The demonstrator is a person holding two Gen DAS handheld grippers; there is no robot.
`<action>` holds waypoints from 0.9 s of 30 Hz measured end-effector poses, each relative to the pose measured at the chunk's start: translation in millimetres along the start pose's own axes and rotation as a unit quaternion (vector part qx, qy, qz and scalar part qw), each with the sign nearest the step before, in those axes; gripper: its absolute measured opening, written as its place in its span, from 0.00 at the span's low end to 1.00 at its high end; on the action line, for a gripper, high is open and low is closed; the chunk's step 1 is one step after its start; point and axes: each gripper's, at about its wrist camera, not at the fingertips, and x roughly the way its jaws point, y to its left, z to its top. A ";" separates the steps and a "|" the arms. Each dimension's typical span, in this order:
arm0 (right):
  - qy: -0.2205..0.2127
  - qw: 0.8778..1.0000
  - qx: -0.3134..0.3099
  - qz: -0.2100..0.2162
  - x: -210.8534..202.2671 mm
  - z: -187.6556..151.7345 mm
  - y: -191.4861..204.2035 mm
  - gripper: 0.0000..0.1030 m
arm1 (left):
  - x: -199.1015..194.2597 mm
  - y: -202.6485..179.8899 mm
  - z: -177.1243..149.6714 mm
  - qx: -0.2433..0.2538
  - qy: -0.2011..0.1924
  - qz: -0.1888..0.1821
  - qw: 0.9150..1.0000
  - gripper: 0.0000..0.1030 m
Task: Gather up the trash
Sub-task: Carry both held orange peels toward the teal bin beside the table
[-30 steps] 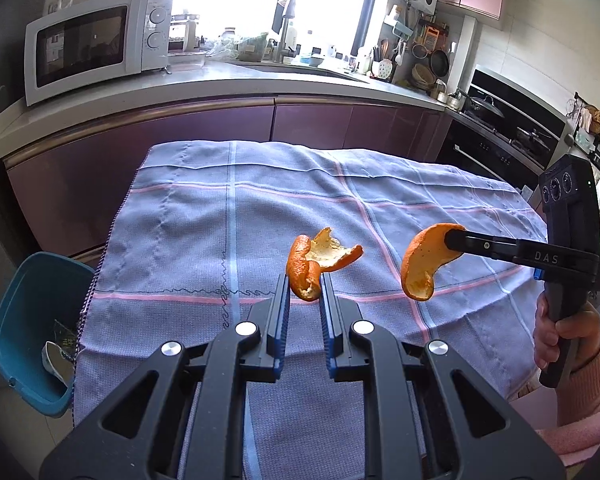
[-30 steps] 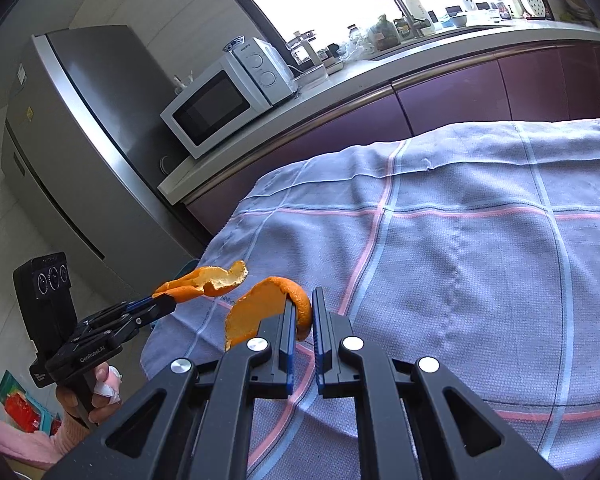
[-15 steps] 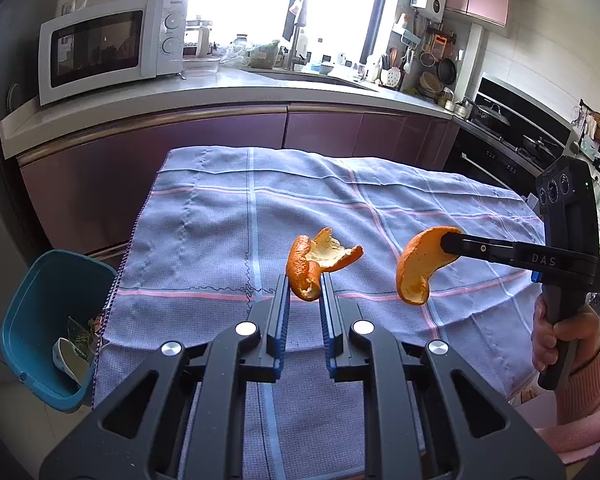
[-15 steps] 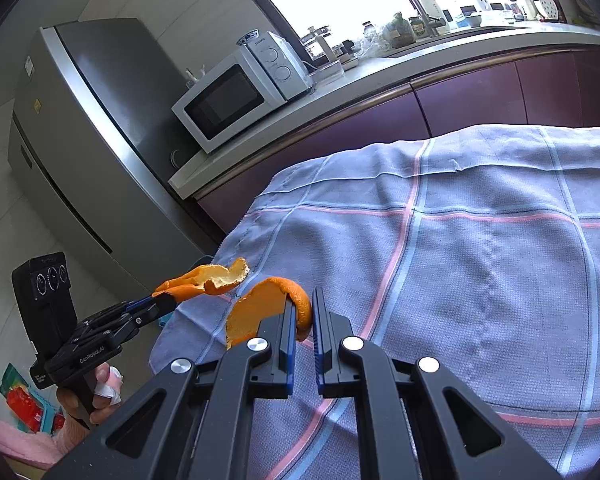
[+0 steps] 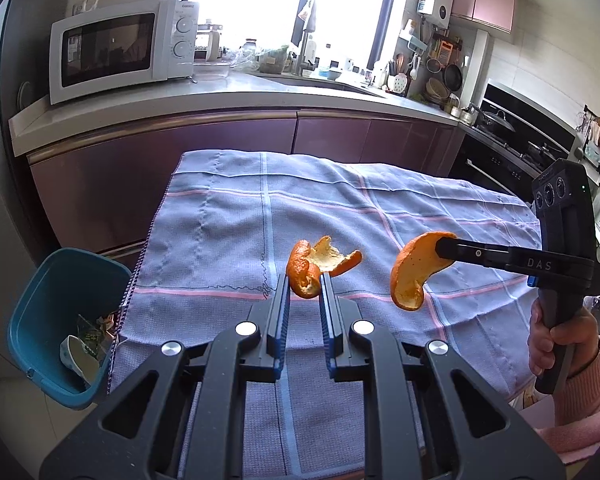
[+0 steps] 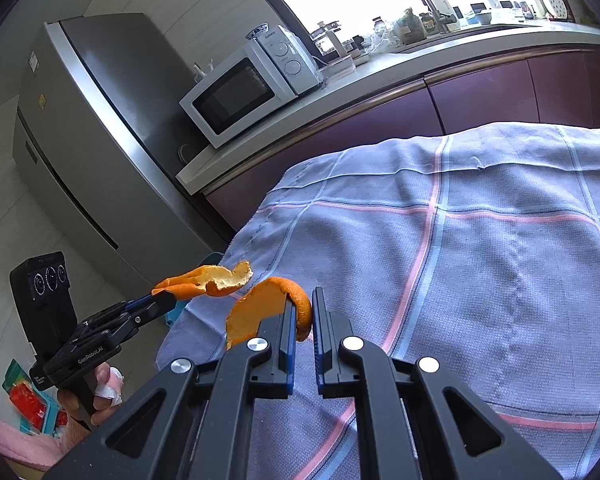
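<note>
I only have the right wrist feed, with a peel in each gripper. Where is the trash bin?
Observer: The teal bin stands on the floor beside the tablecloth's left edge.
Operator: Anything in it?
Observer: A white cup-like piece and some wrappers at the bottom.
Operator: How is my peel held?
Observer: The right gripper pinches only its upper end; the rest hangs free.

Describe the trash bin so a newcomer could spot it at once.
Start at the blue checked tablecloth and go to its left edge. On the floor beside it stands the teal bin, open-topped with scraps inside, the only teal container there.
</note>
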 end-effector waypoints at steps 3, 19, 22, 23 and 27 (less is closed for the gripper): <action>0.001 1.000 -0.001 0.002 2.2 0.2 0.9 0.06 | -2.3 1.1 0.1 -0.001 -0.001 0.002 1.000 0.15; 0.010 1.000 -0.007 0.012 15.3 0.1 12.2 0.06 | -12.8 14.9 -2.8 -0.015 -0.006 0.013 1.000 0.15; 0.012 1.000 -0.008 0.014 18.0 0.9 13.9 0.06 | -14.3 18.4 -3.2 -0.017 -0.007 0.016 1.000 0.15; 0.013 1.000 -0.008 0.014 19.1 1.0 14.8 0.06 | -14.7 19.5 -3.3 -0.019 -0.007 0.016 1.000 0.15; 0.015 1.000 -0.012 0.017 22.5 1.9 17.2 0.06 | -16.1 23.2 -4.3 -0.023 -0.008 0.018 1.000 0.15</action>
